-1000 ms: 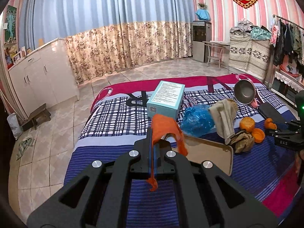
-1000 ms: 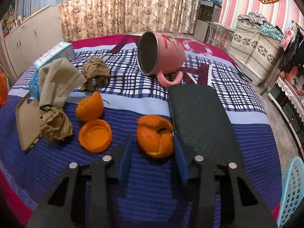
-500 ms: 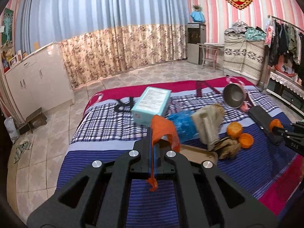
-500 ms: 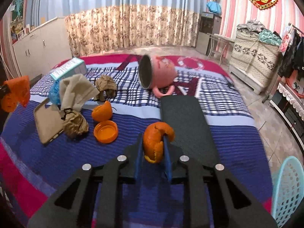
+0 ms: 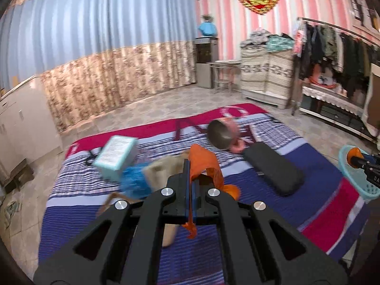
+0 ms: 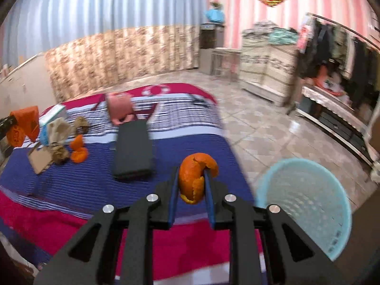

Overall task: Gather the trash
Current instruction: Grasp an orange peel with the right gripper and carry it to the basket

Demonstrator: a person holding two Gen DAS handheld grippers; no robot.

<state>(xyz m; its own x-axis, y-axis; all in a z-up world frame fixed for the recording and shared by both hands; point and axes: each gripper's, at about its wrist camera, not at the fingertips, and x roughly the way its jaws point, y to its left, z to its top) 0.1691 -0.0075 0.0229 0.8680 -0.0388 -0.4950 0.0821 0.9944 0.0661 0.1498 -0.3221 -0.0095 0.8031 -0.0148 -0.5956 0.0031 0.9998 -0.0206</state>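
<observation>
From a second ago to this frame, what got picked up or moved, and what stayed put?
The right tongs closed on the curled orange peel, lifted it off the striped bedspread and swung toward the light-blue plastic basket. The left tongs swung the same way, clamped on the orange wrapper scrap throughout. Remaining clutter stayed put.

your light blue basket [image 5: 356,178] is cut off at the left view's edge; the bed's clutter [image 5: 142,173] is blurred.
</observation>
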